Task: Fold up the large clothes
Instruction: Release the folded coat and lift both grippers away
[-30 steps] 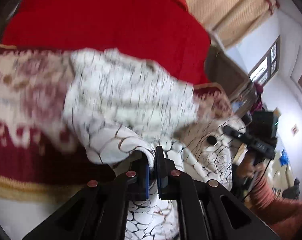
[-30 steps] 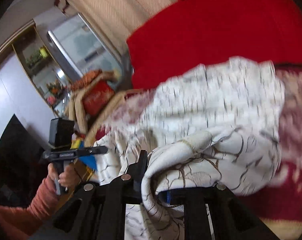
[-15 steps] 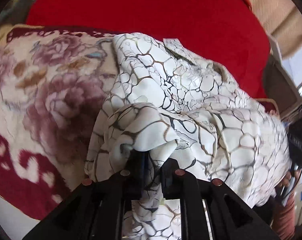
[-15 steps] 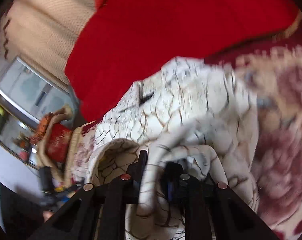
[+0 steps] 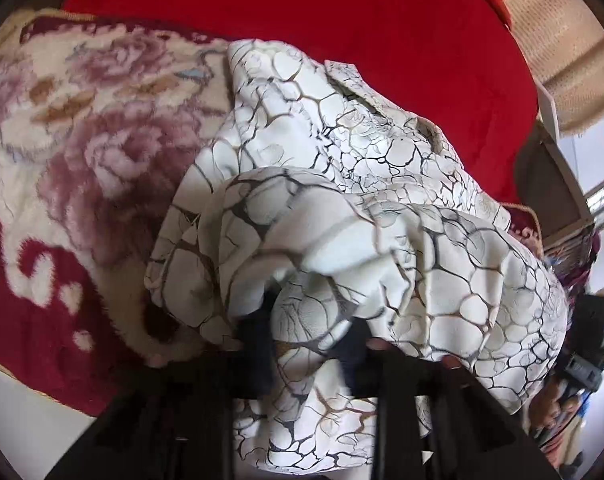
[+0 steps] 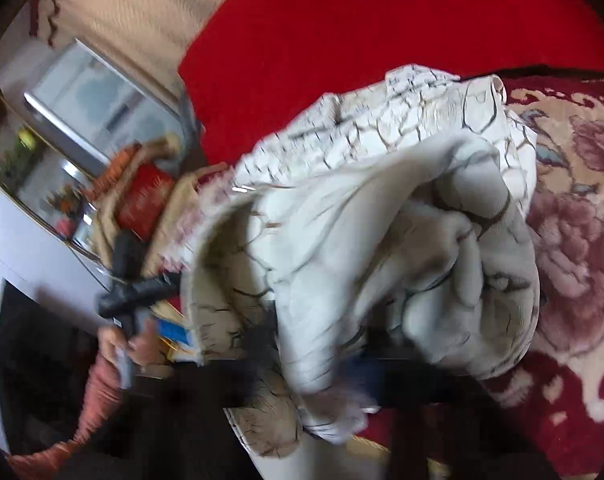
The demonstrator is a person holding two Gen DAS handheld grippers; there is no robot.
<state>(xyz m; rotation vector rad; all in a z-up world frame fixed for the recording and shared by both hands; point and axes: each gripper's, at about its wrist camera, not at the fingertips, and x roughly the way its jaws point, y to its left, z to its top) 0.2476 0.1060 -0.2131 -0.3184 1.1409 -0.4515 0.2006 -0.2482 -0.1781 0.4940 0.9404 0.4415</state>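
A large white garment (image 5: pixel 341 184) with a dark crackle print lies bunched on a floral red and cream blanket (image 5: pixel 82 152). My left gripper (image 5: pixel 307 332) has its jaws spread apart, and a fold of the garment hangs loose between and over them. In the right wrist view the same garment (image 6: pixel 401 216) is heaped over my right gripper (image 6: pixel 317 344), whose jaws also stand apart with cloth draped between them. Most of both grippers' fingers are hidden by fabric. The right gripper also shows at the right edge of the left wrist view (image 5: pixel 581 360), and the left gripper shows in the right wrist view (image 6: pixel 138 292).
A plain red cover (image 5: pixel 341 20) lies behind the blanket. A beige curtain (image 6: pixel 134 12) hangs at the back, with a glass cabinet (image 6: pixel 82 128) and a red box (image 6: pixel 142 200) to the left. The blanket's front edge (image 5: pixel 42 388) drops off close to me.
Both grippers were shut on garment folds a second ago; their jaws now stand apart with cloth loose between them. The garment has been carried forward and folded onto itself on the blanket.
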